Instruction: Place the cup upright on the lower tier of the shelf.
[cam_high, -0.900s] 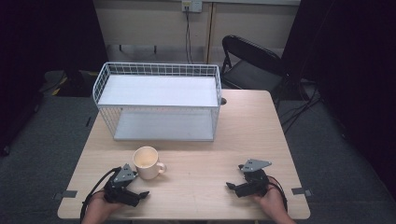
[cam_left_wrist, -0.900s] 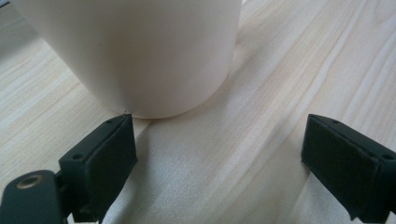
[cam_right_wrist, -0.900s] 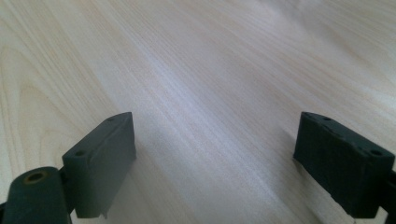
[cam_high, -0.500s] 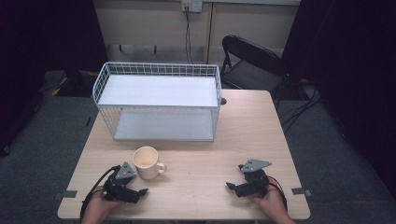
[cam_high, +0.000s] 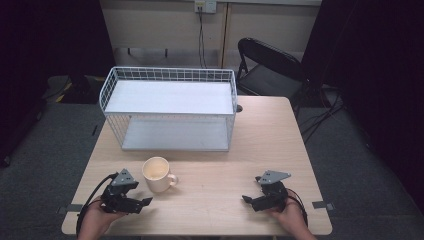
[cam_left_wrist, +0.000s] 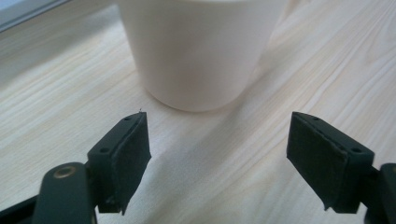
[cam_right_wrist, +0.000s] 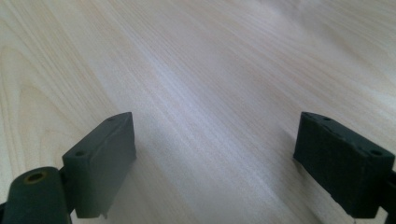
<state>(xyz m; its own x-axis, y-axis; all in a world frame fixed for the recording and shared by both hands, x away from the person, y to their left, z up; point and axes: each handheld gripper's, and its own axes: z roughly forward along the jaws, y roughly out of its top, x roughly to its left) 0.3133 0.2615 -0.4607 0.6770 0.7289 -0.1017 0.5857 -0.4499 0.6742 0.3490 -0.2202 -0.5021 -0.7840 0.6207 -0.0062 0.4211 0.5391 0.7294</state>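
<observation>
At the near edge of the wooden bench (cam_high: 215, 150), the left hand-held gripper (cam_high: 142, 202) is held low over the surface, its jaws spread apart with nothing between them. In the left gripper view, the black pads (cam_left_wrist: 128, 156) are seen wide of each other, and the cream mug (cam_left_wrist: 201, 46) stands just ahead of them, untouched. The right hand-held gripper (cam_high: 248, 200) is held near the bench's right front corner, well apart from the mug; its jaws are likewise released, with bare wood seen between the pads (cam_right_wrist: 105, 156) in the right gripper view. The mug (cam_high: 157, 174) stands upright on the bench, just beside the left gripper, its handle turned to the right. Farther back, a white wire basket shelf (cam_high: 170, 107) stands on the bench. Beyond the bench, a black folding chair (cam_high: 267, 67) is seen.
</observation>
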